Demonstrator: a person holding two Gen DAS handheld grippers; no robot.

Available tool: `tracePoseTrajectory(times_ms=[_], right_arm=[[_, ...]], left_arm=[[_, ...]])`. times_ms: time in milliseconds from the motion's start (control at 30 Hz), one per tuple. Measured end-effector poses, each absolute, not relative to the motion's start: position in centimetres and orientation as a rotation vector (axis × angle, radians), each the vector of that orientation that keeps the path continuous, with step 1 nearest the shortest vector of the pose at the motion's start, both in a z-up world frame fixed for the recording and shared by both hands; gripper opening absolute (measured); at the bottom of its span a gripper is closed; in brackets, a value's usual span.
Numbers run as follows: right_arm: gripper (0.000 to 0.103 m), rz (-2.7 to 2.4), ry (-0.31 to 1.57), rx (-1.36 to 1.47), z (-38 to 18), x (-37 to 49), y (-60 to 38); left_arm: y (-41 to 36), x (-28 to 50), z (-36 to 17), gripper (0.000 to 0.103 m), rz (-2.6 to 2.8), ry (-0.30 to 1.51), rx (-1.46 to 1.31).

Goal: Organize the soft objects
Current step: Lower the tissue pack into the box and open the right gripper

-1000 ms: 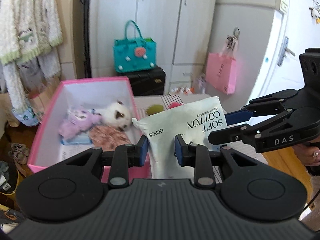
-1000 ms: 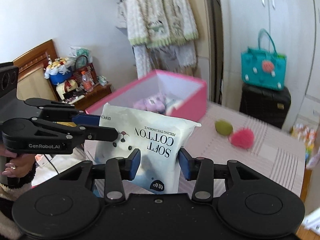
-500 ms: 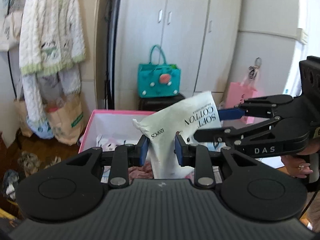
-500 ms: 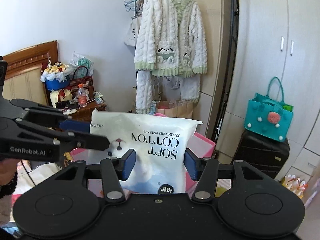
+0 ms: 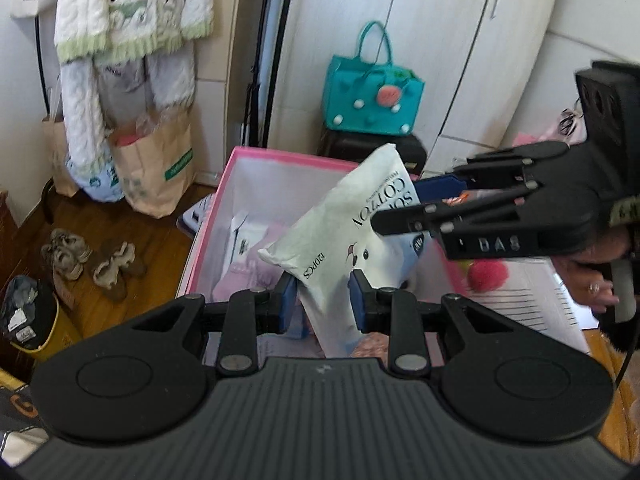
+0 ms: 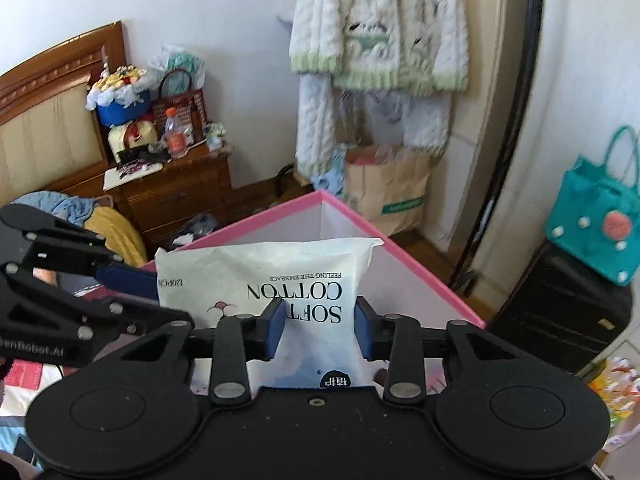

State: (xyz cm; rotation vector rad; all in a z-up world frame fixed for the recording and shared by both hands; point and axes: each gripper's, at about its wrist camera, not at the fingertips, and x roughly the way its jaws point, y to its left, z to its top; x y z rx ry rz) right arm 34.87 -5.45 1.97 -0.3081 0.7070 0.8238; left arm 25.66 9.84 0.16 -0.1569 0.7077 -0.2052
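The white pack of soft cotton tissues [image 5: 352,236] hangs tilted above the open pink box [image 5: 280,158], carried by both tongs at once. In the left wrist view the left tongs [image 5: 322,304] are clenched on the pack's lower corner, its blue pads [image 5: 289,302] pinching the wrapper. That view also looks down into the box, where pale purple and white soft things [image 5: 248,256] lie on its floor, and shows a pink pompom [image 5: 486,274] on the striped table [image 5: 540,292] beyond the box wall. The right tongs [image 5: 400,208] reach in from the side there, gripped by a hand [image 5: 600,264].

The right wrist view hides the box's contents behind the pack [image 6: 276,276]. It shows the right tongs [image 6: 320,326] with jaws closing, pads [image 6: 276,330] against the pack's sides, and the left tongs [image 6: 152,296] holding its far edge. Only this view shows the wooden nightstand [image 6: 176,196] and headboard [image 6: 52,120].
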Motion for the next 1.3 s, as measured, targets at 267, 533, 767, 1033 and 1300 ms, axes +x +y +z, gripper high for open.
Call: tracePoseTrajectory(times_ms=[267, 533, 767, 1033, 1300], right_arm=[[0.041, 0.94, 0.673, -0.387, 1.5, 36.8, -1.7], [0.041, 0.972, 0.742, -0.46, 0.0, 38.8, 0.7], [0.042, 0.902, 0.796, -0.488, -1.5, 39.8, 0.6], [0.045, 0.866, 0.8, -0.371, -0.3, 39.4, -2.1], [0.045, 0.834, 0.791, -0.357, 0.2, 36.5, -4.0]], left_arm=[[11.0, 26.0, -1.6, 0.027, -0.194, 0.768, -0.184], [11.2, 27.1, -3.3, 0.026, -0.259, 0.857, -0.271], [9.8, 28.2, -4.0, 0.027, -0.298, 0.901, -0.242], [9.8, 29.1, -3.8, 0.027, -0.264, 0.902, -0.217], [9.2, 29.1, -3.8, 0.029, -0.23, 0.894, -0.203]])
